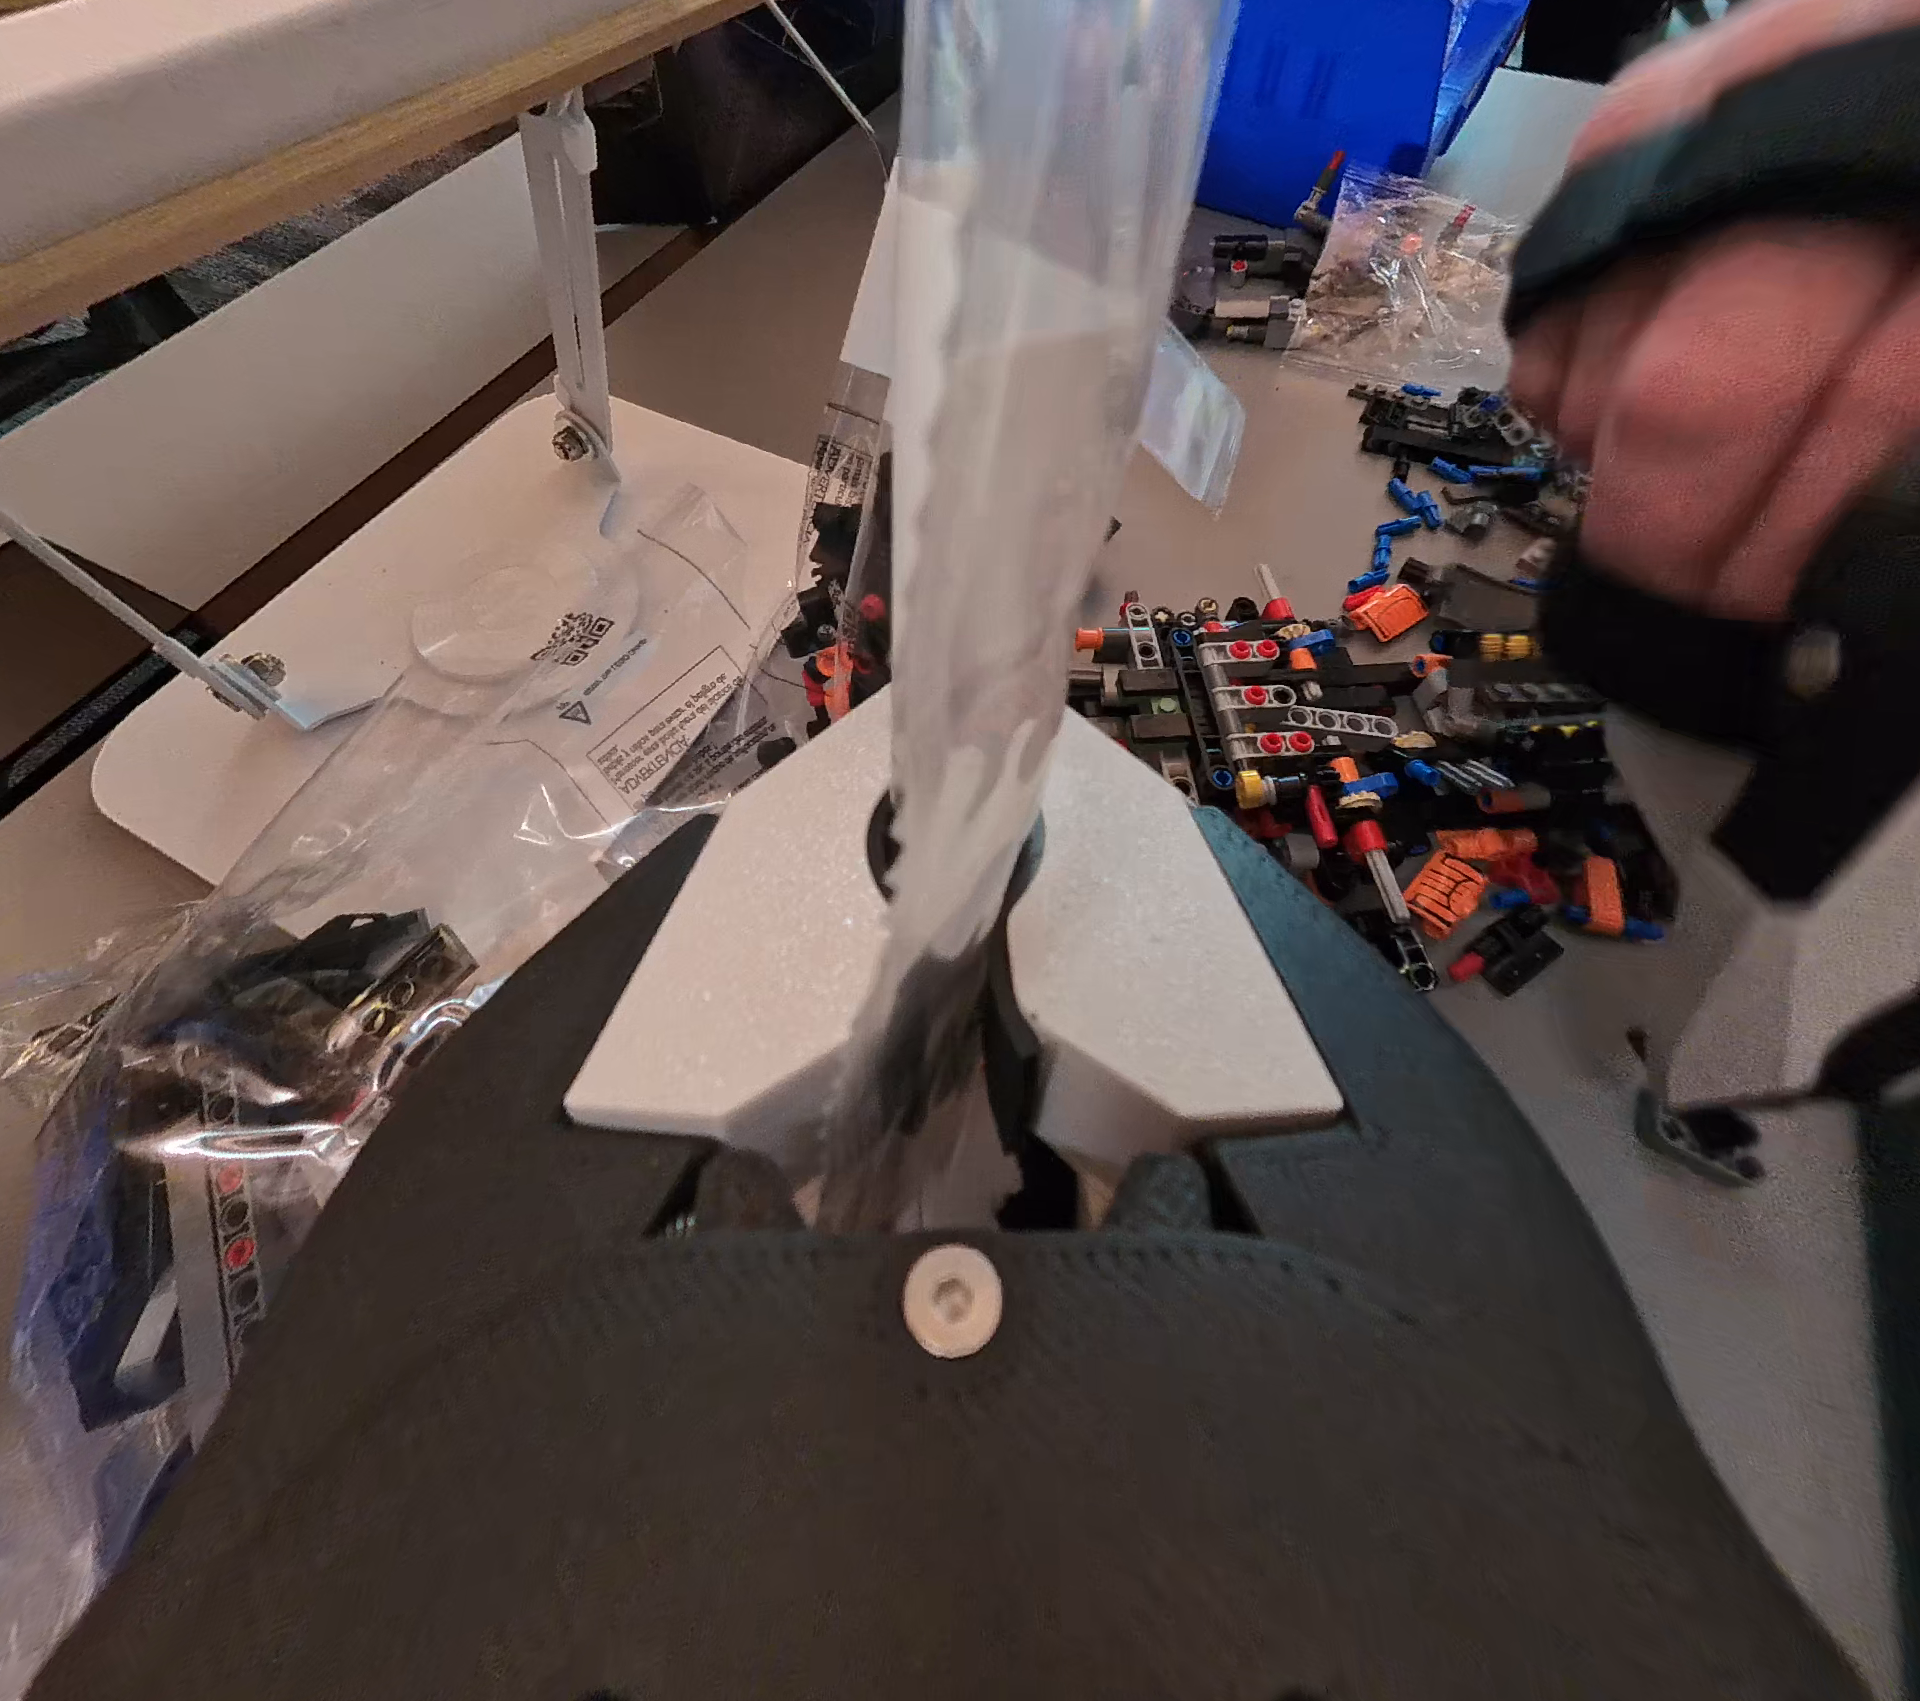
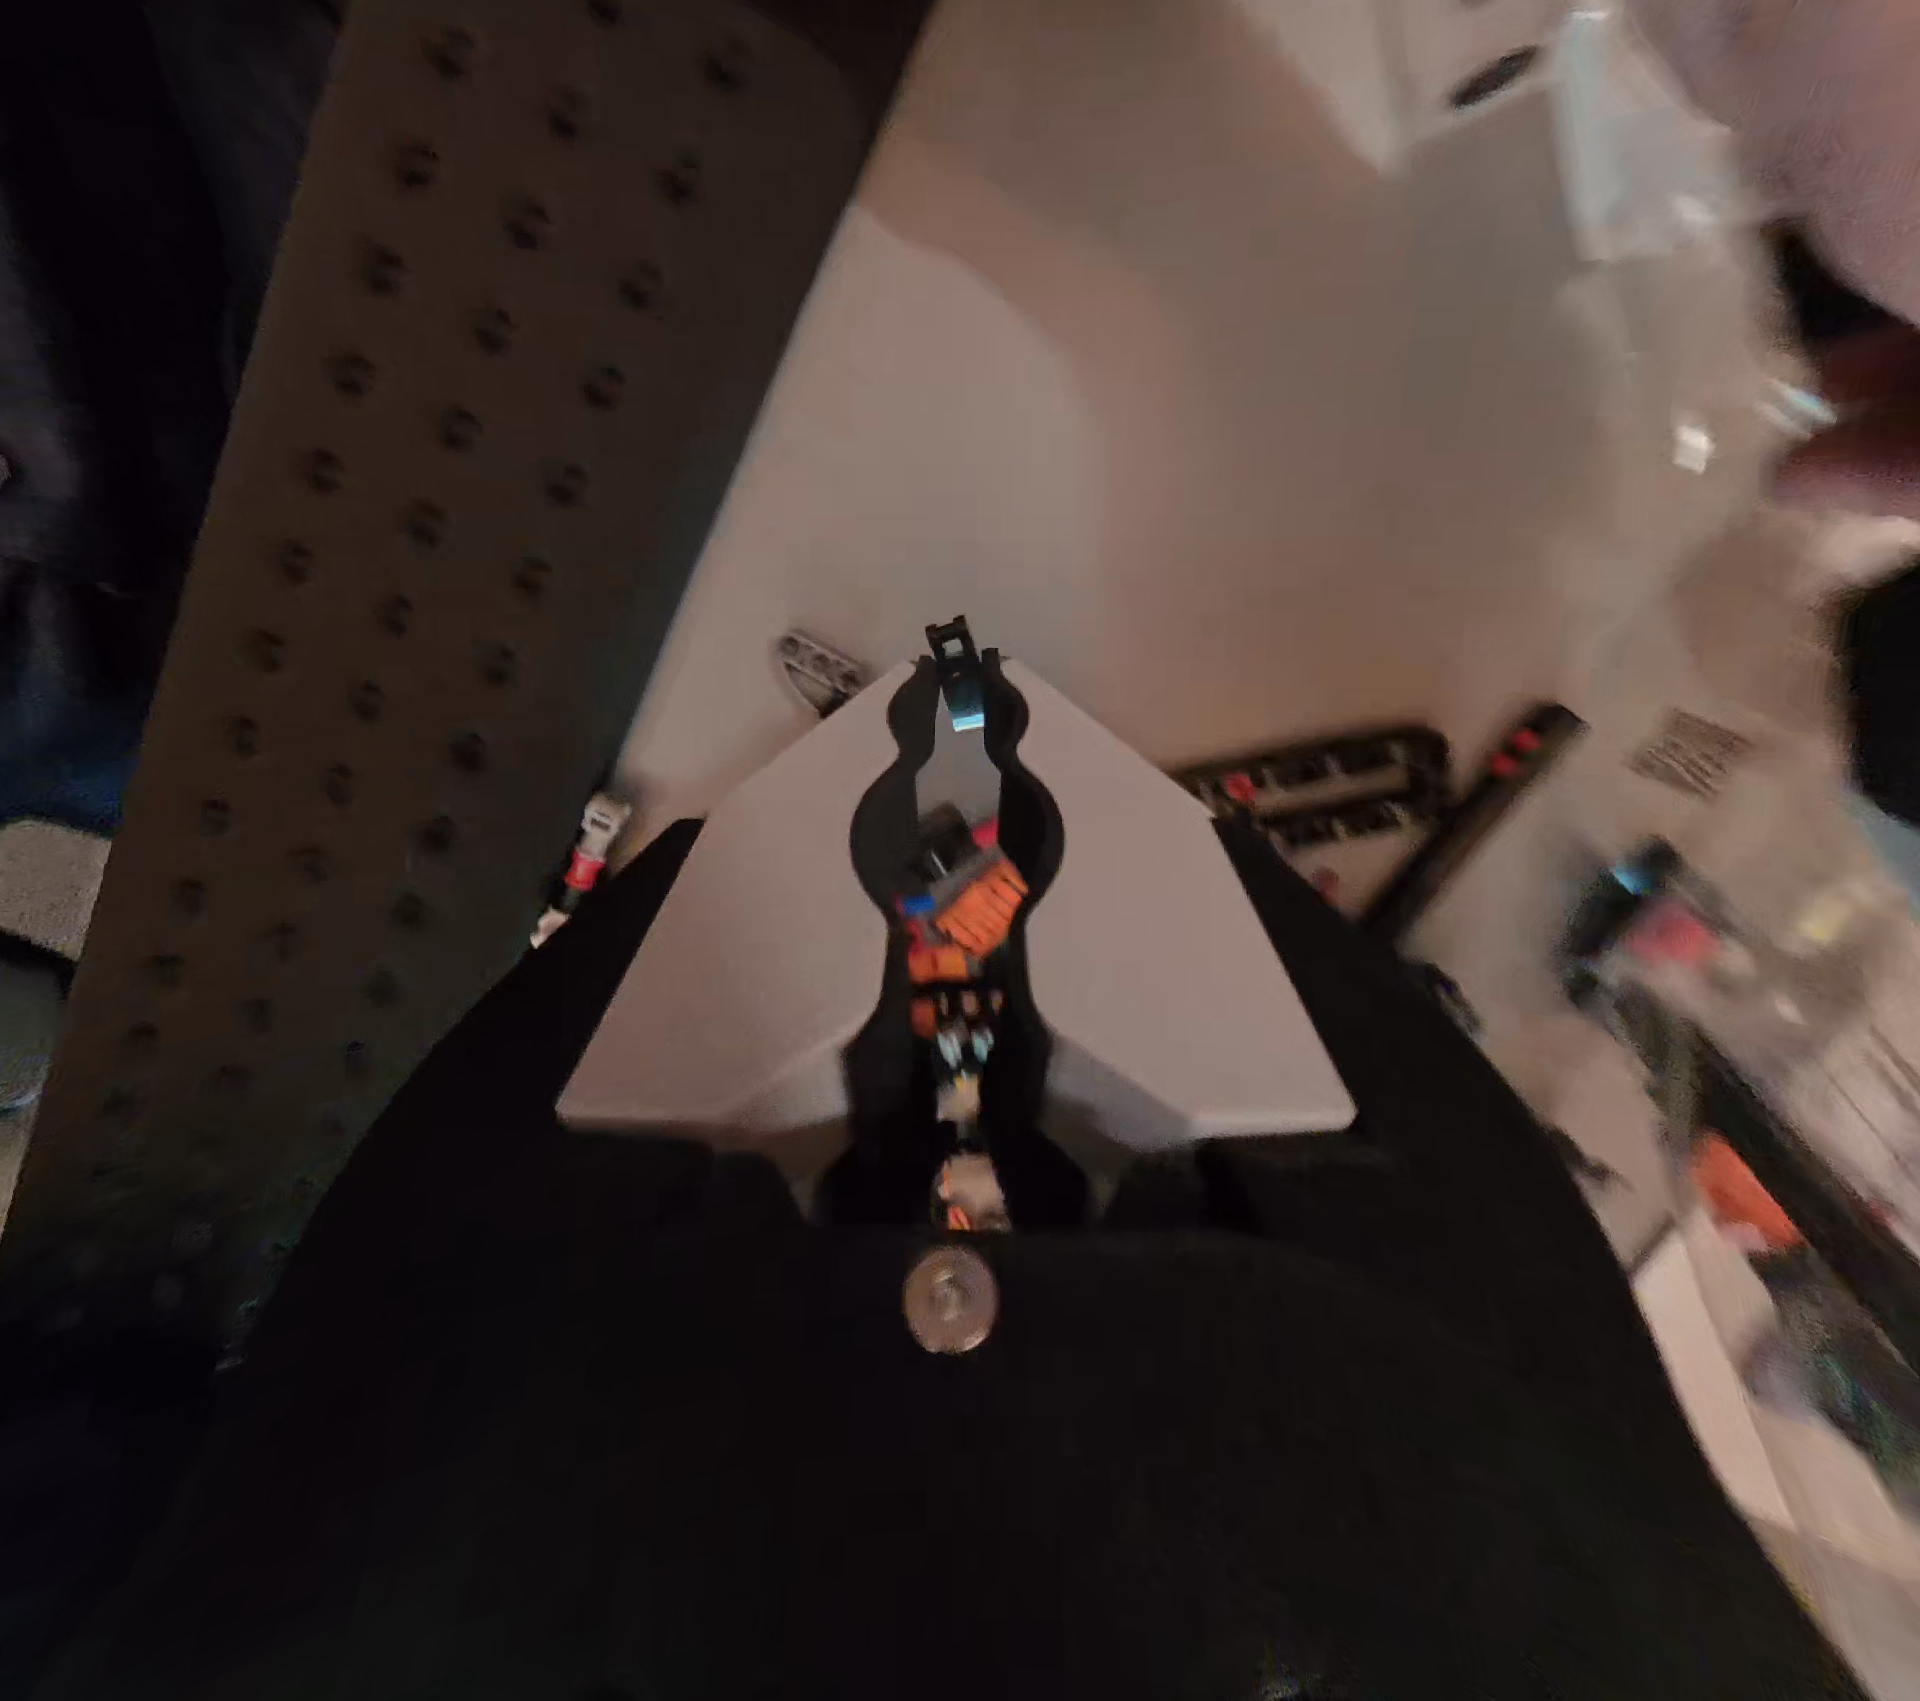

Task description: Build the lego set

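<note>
Your left gripper (image 1: 961, 830) has its jaws clamped on a clear plastic bag (image 1: 1049, 217) that rises straight up out of them. Your right gripper (image 2: 961, 675) has its jaws nearly closed, pinching what appears to be a small black piece (image 2: 958, 677) at the tips, though that view is dark and blurred. Beyond the left gripper, the part-built lego assembly (image 1: 1278, 716) lies on the table (image 1: 1714, 1319) among loose orange, black and blue pieces (image 1: 1475, 882), with a white instruction stand (image 1: 447, 591) to its left and a blue bin (image 1: 1382, 10) farthest back.
</note>
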`<control>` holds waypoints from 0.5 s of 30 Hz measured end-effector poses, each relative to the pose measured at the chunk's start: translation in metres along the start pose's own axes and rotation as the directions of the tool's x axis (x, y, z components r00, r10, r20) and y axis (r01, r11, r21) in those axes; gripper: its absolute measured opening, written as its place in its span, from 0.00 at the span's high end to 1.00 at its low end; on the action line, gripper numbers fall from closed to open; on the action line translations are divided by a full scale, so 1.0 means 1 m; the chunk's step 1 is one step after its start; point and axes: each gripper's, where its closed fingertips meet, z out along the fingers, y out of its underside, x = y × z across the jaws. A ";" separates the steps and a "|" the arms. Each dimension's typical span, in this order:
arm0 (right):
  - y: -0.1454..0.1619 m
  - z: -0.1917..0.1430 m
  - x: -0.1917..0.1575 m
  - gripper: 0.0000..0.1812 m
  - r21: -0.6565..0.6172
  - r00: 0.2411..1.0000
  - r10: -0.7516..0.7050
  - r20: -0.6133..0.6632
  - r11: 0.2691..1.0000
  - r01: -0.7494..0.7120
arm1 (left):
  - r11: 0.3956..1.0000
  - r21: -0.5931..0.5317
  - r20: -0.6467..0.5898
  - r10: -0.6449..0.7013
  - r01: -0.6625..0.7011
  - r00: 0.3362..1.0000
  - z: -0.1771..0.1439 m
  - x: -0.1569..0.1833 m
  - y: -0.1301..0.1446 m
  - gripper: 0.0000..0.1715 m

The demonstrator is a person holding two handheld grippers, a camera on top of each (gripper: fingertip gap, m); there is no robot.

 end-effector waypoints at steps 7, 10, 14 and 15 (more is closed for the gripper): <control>0.027 -0.111 0.058 0.97 0.229 0.933 0.206 -0.296 0.963 -0.140 | 0.999 -0.018 -0.028 0.029 -0.029 0.999 0.003 0.007 0.002 1.00; 0.050 -0.156 0.076 0.97 0.327 0.861 0.317 -0.396 0.926 -0.191 | 0.999 -0.027 -0.040 0.043 -0.044 0.998 0.005 0.011 0.003 1.00; 0.076 -0.204 0.093 0.97 0.430 0.752 0.427 -0.502 0.878 -0.212 | 0.997 -0.036 -0.048 0.060 -0.062 0.997 0.007 0.014 0.003 1.00; 0.079 -0.211 0.095 0.97 0.450 0.738 0.442 -0.510 0.868 -0.209 | 0.997 -0.039 -0.050 0.064 -0.066 0.997 0.008 0.015 0.004 1.00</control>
